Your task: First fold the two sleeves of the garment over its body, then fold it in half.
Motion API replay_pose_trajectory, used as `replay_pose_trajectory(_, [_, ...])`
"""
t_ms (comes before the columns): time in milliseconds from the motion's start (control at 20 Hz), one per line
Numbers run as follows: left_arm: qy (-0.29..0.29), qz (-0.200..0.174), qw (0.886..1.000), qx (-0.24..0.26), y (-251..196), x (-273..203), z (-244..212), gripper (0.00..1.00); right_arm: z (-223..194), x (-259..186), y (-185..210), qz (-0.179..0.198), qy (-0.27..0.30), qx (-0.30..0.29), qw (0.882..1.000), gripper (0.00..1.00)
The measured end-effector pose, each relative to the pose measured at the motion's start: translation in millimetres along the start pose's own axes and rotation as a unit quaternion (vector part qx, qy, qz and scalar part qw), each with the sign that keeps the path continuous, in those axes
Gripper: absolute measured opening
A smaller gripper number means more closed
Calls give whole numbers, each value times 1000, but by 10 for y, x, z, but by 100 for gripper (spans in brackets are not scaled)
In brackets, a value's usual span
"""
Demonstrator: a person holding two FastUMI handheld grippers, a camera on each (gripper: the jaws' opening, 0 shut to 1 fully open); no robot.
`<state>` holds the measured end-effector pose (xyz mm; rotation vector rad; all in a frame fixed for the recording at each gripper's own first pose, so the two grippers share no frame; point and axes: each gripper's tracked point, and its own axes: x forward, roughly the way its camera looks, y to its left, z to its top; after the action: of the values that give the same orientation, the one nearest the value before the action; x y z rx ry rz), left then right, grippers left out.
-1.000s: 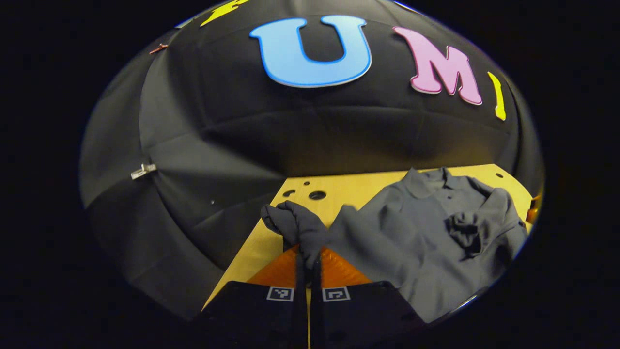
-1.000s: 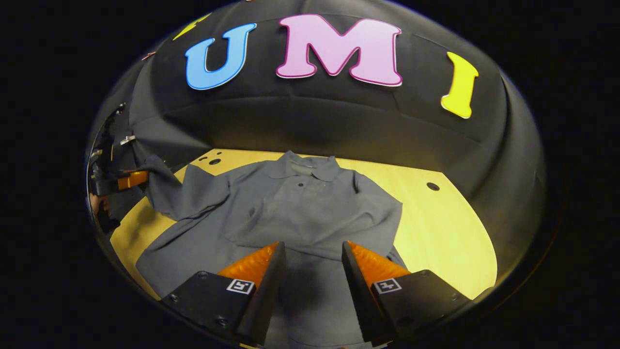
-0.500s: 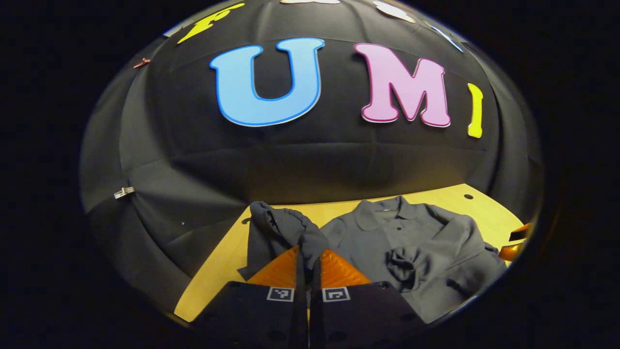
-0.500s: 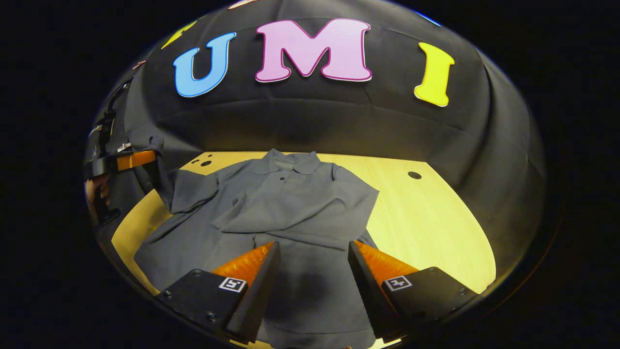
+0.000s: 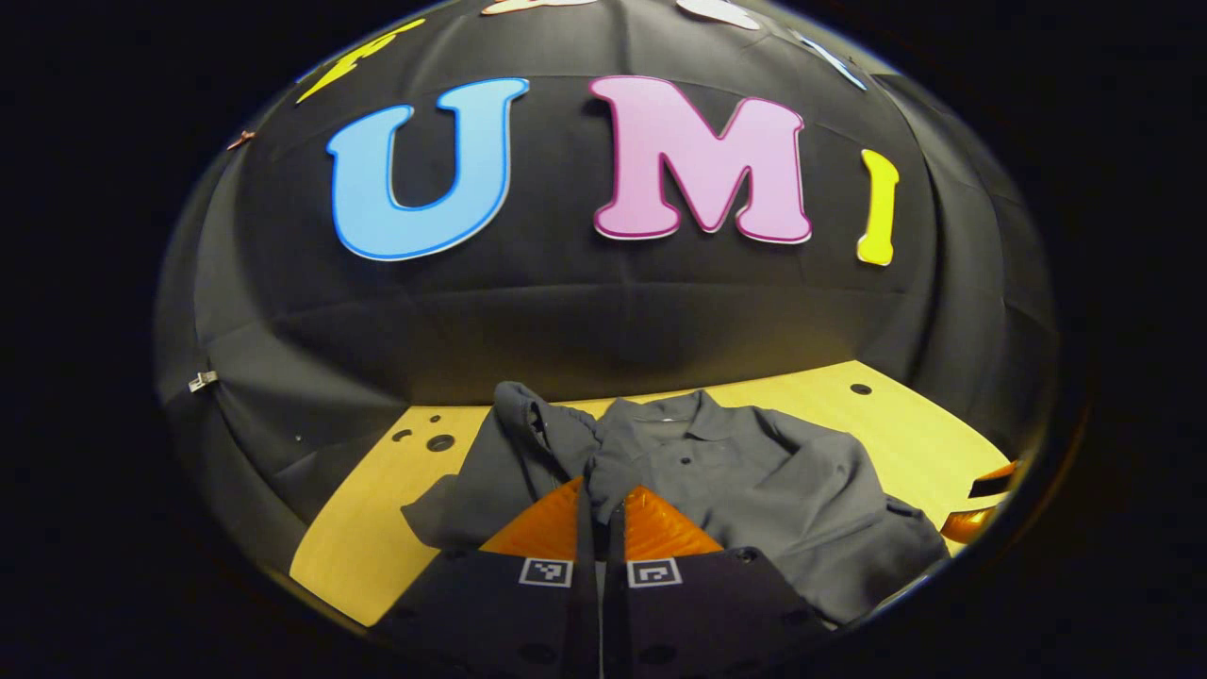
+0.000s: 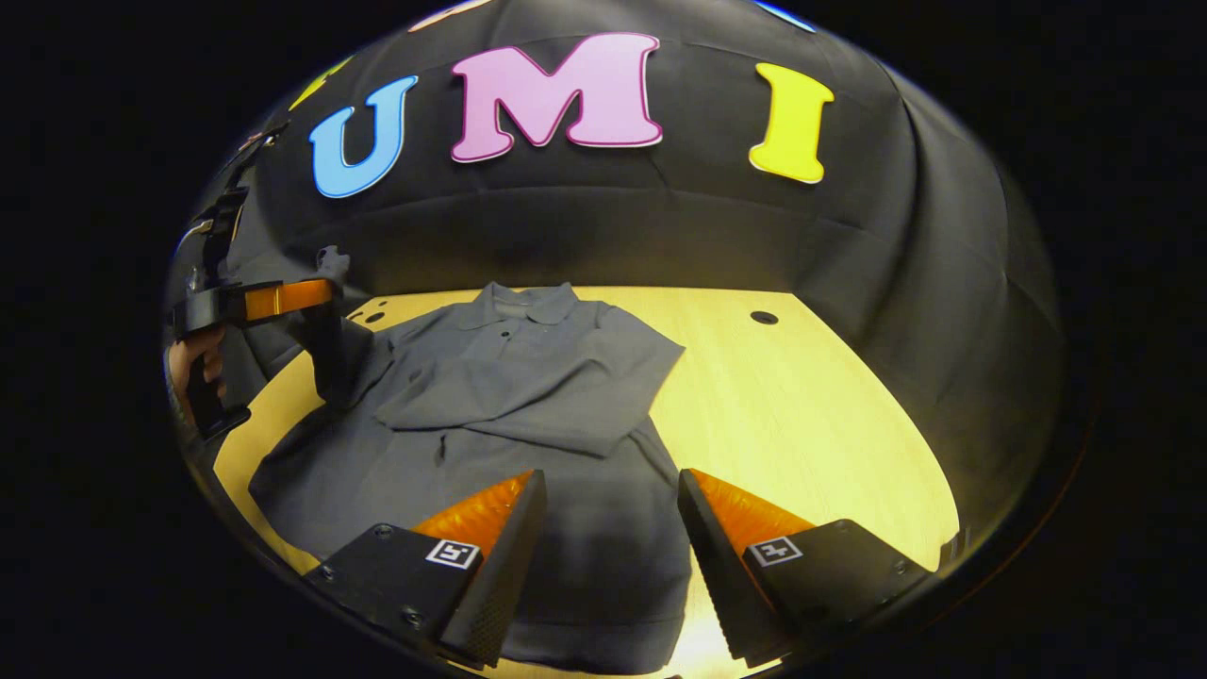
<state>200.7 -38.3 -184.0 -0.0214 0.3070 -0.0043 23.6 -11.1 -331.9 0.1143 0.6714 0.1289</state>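
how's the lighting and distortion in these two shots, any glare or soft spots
Left gripper view: strong fisheye bend, dim wall, the table warmly lit, the left gripper sharp on the sleeve. Right gripper view: same bend, bright glare on the table near the right gripper, shirt evenly lit.

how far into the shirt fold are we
One sleeve already lies across the shirt body. The left gripper is shut on the other sleeve, lifted off the table. The right gripper hangs open. Laying that sleeve and folding in half remain.
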Motion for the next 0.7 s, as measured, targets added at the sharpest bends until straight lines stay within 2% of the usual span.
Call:
replay_pose_trajectory(350, [30, -53, 998, 34, -921, 275, -337, 7, -211, 1, -351, -12, 18, 11, 1000, 88])
replay_pose_trajectory(700, [84, -73, 992, 60, -1374, 493, -875, 10, -346, 37, -568, -15, 31, 28, 999, 87])
